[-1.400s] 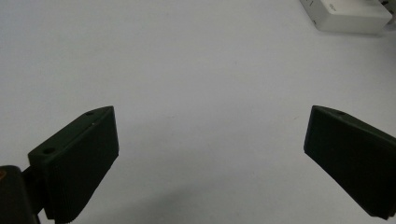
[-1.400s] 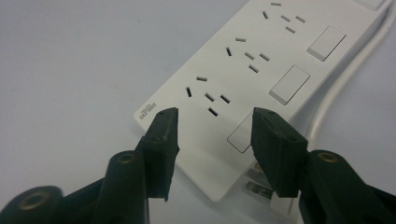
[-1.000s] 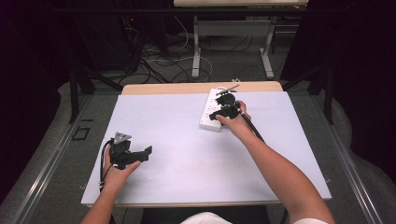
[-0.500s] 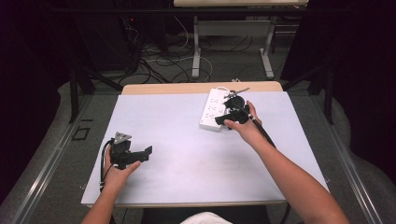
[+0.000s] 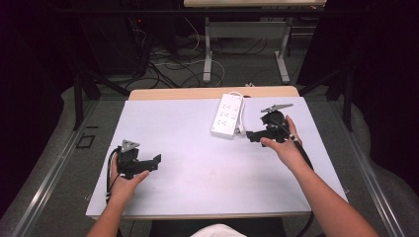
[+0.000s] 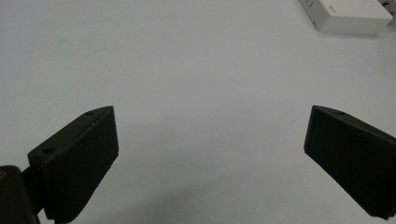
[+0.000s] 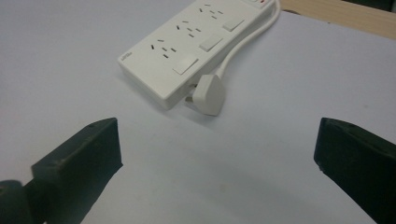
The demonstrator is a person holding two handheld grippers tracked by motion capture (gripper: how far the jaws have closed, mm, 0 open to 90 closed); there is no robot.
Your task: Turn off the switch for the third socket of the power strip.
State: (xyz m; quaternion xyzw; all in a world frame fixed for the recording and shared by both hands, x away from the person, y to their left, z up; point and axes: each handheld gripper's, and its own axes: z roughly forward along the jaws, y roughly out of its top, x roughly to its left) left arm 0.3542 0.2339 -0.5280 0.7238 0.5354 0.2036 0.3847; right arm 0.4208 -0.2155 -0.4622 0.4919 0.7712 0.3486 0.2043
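From where I stood, the worktop (image 5: 197,173) was a broad pale sheet with a strip of bare wood showing along its far edge. Most of it lay open: the whole middle and the near edge held nothing, so either hand had free room to sweep across.

The white power strip (image 5: 228,115) lay toward twelve o'clock, just short of the wooden strip, its long side running roughly front to back. In the right gripper view its sockets and switches faced up, and its cord curled back along one side to a white plug (image 7: 208,94) resting on the sheet against the strip's near end.

The right tongs (image 5: 253,136) were held at about two o'clock, just beside the strip's near corner but not touching it. Their jaws stood wide apart, with nothing between them, and pointed toward the strip. A grey three-cornered plate sat on top of that gripper.

The left tongs (image 5: 156,162) hovered at about eight o'clock, well apart from the strip, near the worktop's left edge. Those jaws were also spread wide over bare sheet, gripping nothing.

Beyond the far edge stood the metal legs of another table (image 5: 207,47), with a tangle of cables (image 5: 163,64) on the grey floor. Dark curtains closed in both sides of the room, and a metal rail ran along the floor at the left.
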